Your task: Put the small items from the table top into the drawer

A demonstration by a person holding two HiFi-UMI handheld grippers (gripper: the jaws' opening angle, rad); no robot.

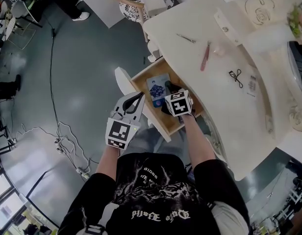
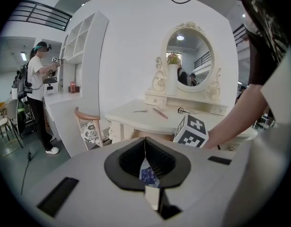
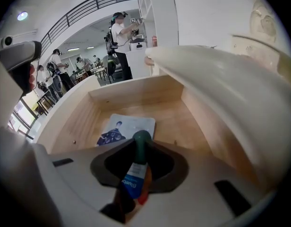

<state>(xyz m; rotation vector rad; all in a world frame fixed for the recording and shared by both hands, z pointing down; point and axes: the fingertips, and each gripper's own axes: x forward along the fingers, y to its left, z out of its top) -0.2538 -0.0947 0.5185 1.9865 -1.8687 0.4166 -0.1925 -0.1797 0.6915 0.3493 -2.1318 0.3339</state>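
Right tongs (image 3: 141, 145), grasping a tube (image 3: 131, 181), should lower close to the drawer (image 3: 131, 91) floor beside the card (image 3: 129, 126) before releasing; left tongs (image 2: 144, 148) hang clenched.

The wooden drawer (image 3: 131, 91) stands pulled open below the tabletop's (image 1: 229, 116) left edge. A printed card (image 3: 126, 127) with a blue picture lies flat on its floor. Above it, a small tube (image 3: 133, 178) with a dark green cap and blue label sits nipped in the right gripper's (image 3: 140, 138) tongs. Farther along the tabletop lie metal tweezers (image 1: 186, 38), a pink stick (image 1: 205, 56) and a black scissor-like tool (image 1: 236, 76), each apart.
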